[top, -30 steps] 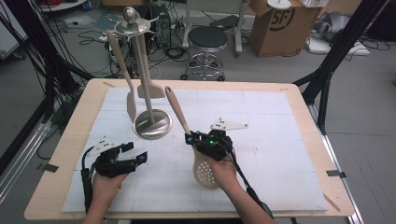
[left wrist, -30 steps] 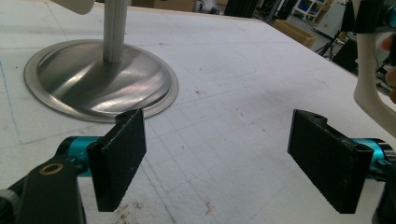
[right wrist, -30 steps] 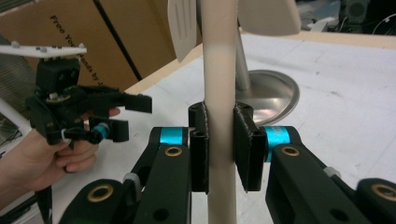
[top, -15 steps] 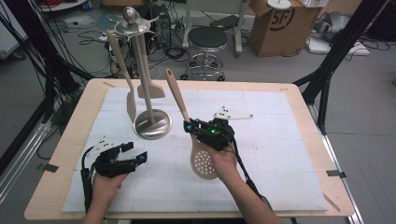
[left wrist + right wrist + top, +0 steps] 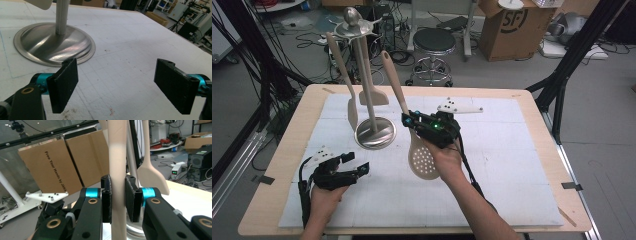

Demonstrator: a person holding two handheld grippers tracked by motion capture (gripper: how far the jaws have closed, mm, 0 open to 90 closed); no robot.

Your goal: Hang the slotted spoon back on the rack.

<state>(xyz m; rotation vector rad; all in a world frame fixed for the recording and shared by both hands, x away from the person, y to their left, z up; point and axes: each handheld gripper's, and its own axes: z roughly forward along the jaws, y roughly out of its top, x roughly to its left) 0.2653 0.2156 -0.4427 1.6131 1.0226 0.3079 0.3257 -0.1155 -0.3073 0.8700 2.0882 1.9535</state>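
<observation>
In the high view, a beige perforated spoon [image 5: 424,161] hangs above the white mat with its handle slanting up toward the steel utensil stand [image 5: 374,133]. My right gripper [image 5: 413,123] is shut on the handle just above the spoon's head. Its own view shows both pads of the right gripper [image 5: 118,199] pressed against the spoon handle [image 5: 117,152]. Two beige spatulas [image 5: 352,112] hang from the stand. My left gripper [image 5: 356,164] rests open on the mat in front of the stand. Nothing lies between the left gripper [image 5: 120,85] jaws, and the stand base [image 5: 53,46] is just beyond them.
The wooden table [image 5: 542,107] carries a white mat [image 5: 512,165], with open mat to the right. Behind the table stand a stool [image 5: 433,42] and a cardboard box [image 5: 512,25]. A hanging spatula [image 5: 151,176] and cardboard boxes [image 5: 62,162] show past the right gripper.
The right gripper has risen with the spoon. The spoon's head has come up off the mat and moved slightly back toward the stand. The left gripper has stayed put.
</observation>
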